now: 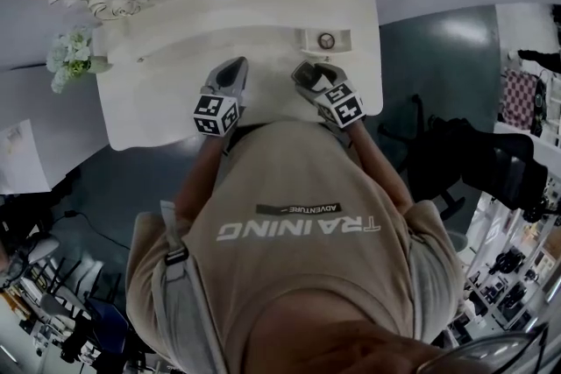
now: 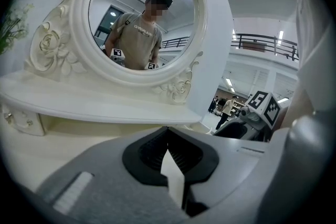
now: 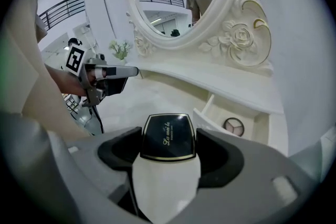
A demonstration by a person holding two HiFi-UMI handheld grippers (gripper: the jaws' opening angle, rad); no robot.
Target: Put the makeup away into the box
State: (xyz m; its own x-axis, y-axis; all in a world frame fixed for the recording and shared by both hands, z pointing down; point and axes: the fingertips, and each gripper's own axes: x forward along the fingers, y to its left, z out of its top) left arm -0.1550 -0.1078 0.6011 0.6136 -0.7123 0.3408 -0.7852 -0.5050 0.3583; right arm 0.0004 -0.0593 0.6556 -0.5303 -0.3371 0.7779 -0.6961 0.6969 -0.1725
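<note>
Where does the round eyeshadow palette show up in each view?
Head view: eyeshadow palette in the open drawer, above centre.
Left gripper view: not in it.
Right gripper view: right of centre, in that drawer below the shelf.
Shared landmark: the oval mirror, in all three.

Pretty much everything here is white or cream: the desk (image 1: 166, 74), plus the mirror frame (image 3: 239, 36) with its carved rose pattern and one thin gold line on a scroll. The flowers (image 1: 68, 55) at the desk's left edge are white with green leaves. The compact (image 3: 168, 136) has a glossy black lid with gold trim and gold script, over a white base. Near the desk's back right edge, the white box (image 3: 207, 119) has a round palette (image 3: 233, 125) in it, with a dark rim and three beige-ish shades. The left gripper (image 1: 232, 70) and right gripper (image 1: 308, 74) are both grey with black pads (image 3: 118, 148), and their cubes (image 1: 216, 114) carry black-and-white square markers. The shirt (image 1: 298, 276) is tan with white lettering. The floor (image 1: 438, 48) is dark blue-grey.
</note>
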